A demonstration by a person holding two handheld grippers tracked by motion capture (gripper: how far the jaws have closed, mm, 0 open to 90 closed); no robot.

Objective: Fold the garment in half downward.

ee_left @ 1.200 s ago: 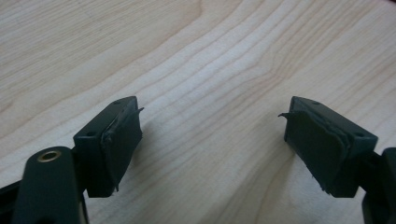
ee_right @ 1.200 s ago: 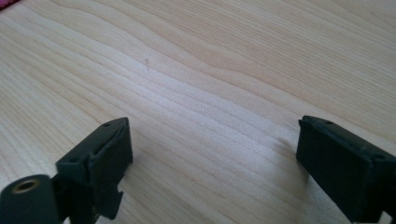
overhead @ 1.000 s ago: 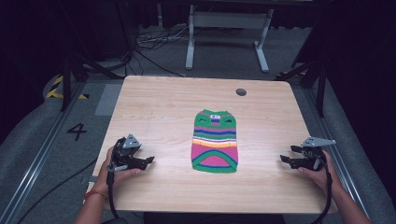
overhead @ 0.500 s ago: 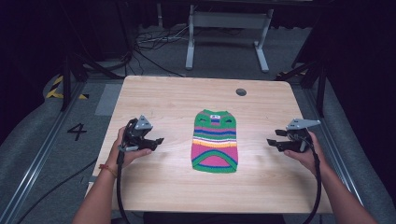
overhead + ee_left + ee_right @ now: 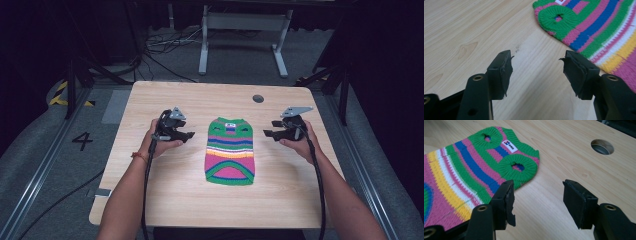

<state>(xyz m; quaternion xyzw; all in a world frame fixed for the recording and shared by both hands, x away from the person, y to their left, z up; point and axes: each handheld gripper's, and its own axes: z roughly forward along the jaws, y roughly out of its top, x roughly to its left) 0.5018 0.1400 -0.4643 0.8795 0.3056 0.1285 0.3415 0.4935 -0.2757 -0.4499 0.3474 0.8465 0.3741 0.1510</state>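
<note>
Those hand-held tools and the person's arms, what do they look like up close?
Each tool, left and right, is black, with two blocky jaws lined by ragged dark pads and brass-coloured screw rings. A grey three-cornered plate tops each, and a black cable trails back along each forearm. The arms are bare; the left wrist wears a thin orange band.

high view: above the near edge, looking forward and down on the tabletop [image 5: 165,200] | gripper views: close, low, facing inward | shared: striped sweater [image 5: 230,150]
</note>
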